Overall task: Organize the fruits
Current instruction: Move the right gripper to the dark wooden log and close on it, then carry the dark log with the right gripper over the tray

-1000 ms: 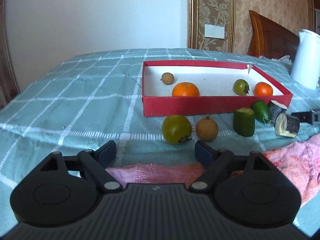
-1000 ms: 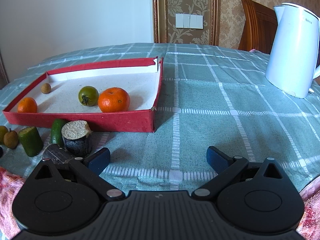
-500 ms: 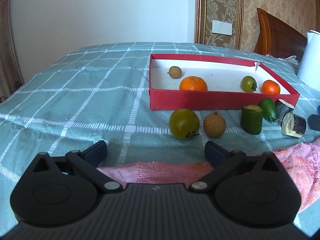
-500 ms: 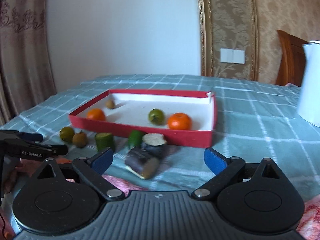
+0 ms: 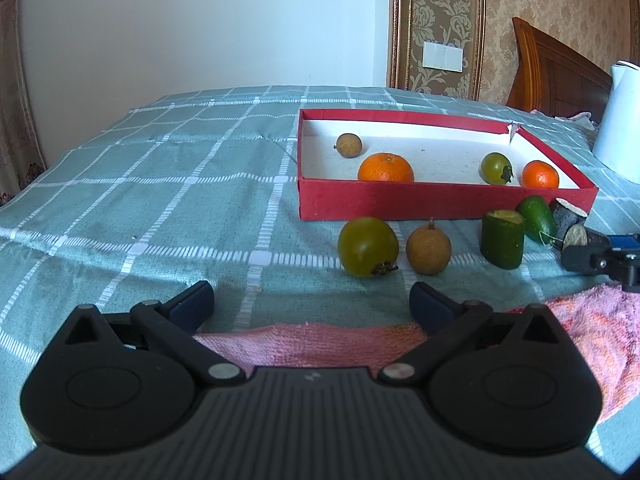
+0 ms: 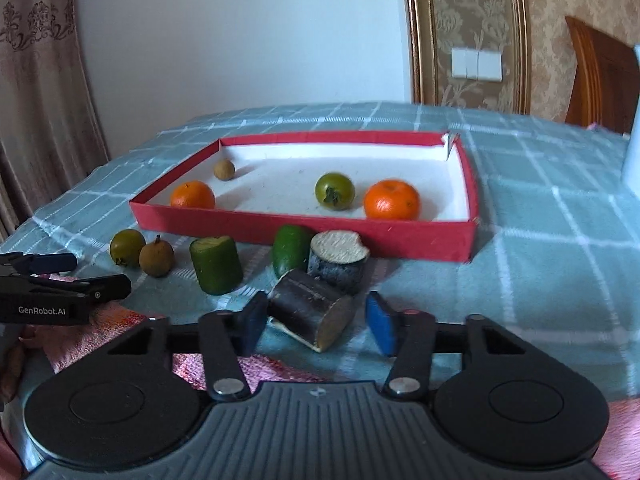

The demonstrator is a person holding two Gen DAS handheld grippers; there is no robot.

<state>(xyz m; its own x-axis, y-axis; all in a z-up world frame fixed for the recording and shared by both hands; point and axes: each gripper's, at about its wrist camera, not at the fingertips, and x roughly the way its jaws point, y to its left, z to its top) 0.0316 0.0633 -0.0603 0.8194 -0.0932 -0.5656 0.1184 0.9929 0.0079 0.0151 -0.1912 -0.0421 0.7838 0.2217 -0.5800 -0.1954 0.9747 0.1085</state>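
Six loose pieces crowd the cloth (image 6: 540, 240) before the red tray (image 6: 400, 238).

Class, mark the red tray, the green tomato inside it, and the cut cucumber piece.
red tray (image 6: 304, 232), right wrist view, front wall.
green tomato (image 6: 335, 191), right wrist view, stem end.
cucumber piece (image 6: 217, 266), right wrist view, green side.

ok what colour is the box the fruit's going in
Red outside, white inside; the box shows best in the right wrist view.

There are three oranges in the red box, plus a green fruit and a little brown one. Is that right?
Not quite: the red box holds two oranges, one on the left and one on the right, as the right wrist view shows. The green fruit and the little brown one are there.
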